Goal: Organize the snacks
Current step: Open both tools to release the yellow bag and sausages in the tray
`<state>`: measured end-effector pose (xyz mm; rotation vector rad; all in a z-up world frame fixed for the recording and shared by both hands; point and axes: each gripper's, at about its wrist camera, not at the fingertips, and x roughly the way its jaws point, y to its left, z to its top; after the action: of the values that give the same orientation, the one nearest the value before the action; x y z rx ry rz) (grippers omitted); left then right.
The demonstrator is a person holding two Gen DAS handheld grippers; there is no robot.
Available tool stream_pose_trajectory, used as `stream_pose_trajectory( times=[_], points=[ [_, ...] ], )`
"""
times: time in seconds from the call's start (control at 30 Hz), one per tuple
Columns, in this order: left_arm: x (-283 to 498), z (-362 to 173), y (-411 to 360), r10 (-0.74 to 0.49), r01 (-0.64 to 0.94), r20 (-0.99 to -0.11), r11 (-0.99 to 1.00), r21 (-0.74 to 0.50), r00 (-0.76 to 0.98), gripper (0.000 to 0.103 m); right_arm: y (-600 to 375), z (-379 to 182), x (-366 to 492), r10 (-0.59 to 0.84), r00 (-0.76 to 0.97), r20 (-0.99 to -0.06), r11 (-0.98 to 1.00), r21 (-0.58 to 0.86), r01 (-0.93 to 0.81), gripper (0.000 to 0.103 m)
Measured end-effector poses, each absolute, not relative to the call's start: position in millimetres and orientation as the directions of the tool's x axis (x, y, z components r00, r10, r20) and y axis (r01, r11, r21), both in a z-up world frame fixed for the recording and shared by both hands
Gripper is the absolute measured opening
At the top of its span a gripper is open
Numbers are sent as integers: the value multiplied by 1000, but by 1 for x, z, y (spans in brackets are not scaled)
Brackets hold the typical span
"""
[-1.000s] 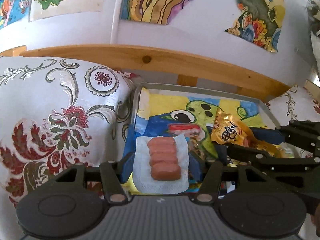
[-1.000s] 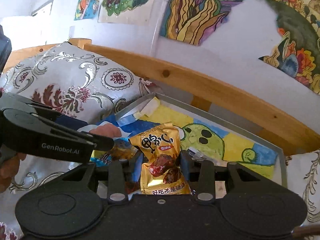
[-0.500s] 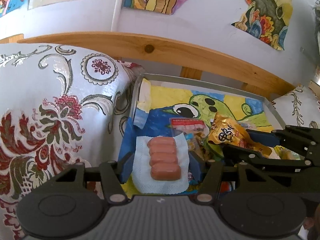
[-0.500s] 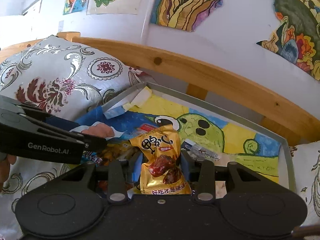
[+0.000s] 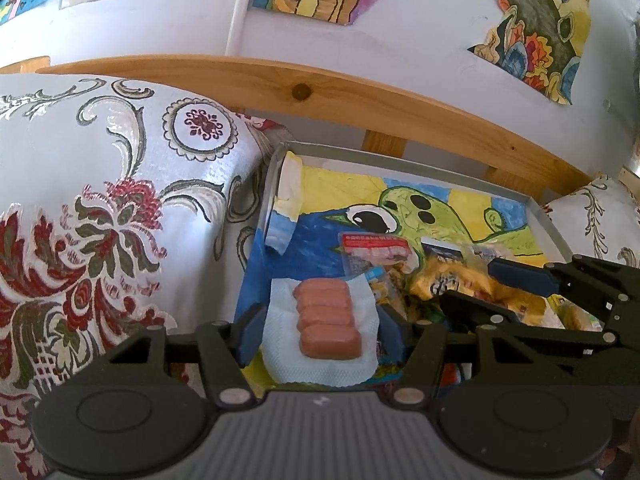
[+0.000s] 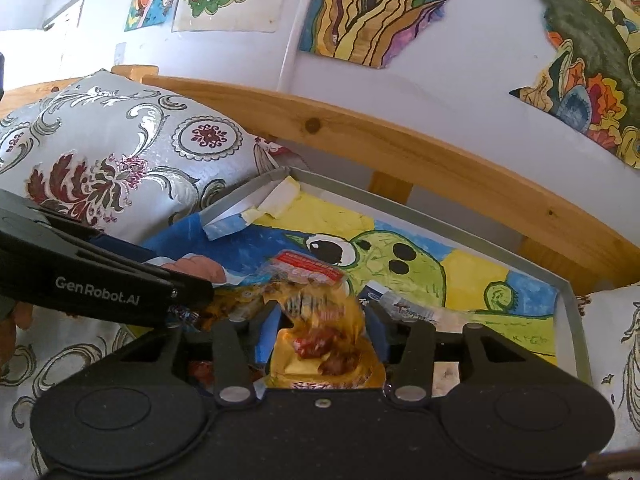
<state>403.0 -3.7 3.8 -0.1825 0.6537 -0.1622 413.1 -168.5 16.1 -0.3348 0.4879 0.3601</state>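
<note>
Tray far half: the grey tray [image 6: 576,320] lies bare over its painted lining toward the back rim; room to come in from above.
Tray near half: crowded with a heap of snack packets [image 5: 400,264].
Left flank: the patterned cushion [image 5: 120,208] presses against the tray's left wall.
Right flank: a second cushion [image 6: 616,344] sits just beside the right rim.
Behind: the wooden rail [image 6: 400,152] and wall close the back.
Between grippers: the left gripper [image 5: 320,320] and right gripper [image 6: 320,320] stand close over the near half; little room between them.

Home bedroom: wooden bed rail [image 5: 360,96] mid-frame, patterned pillow [image 5: 100,200] at left, hand-painted pictures [image 6: 380,12] on white wall above.
</note>
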Motion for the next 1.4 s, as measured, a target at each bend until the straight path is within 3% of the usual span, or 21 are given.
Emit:
stream_pose_trajectory(
  times=[0.23,0.37,0.53,1.4],
  points=[
    [399,5,-1,-214,91,-581,968,-234,785,69,-171,16,411,254,833,-492,891,-216,-400,53],
    [394,8,-1,-218,96,-571,967,-237,792,73,-177,18,406,251,847,-469,901,-207,-382,62],
    [384,14,-5,-206,93,-546,969,-228,812,87,-184,20,398,256,860,-442,907,-199,-372,73],
    [351,38,4,-119,8,-466,972,-235,877,102,-201,46,358,281,894,-349,929,-135,-345,95]
  ],
)
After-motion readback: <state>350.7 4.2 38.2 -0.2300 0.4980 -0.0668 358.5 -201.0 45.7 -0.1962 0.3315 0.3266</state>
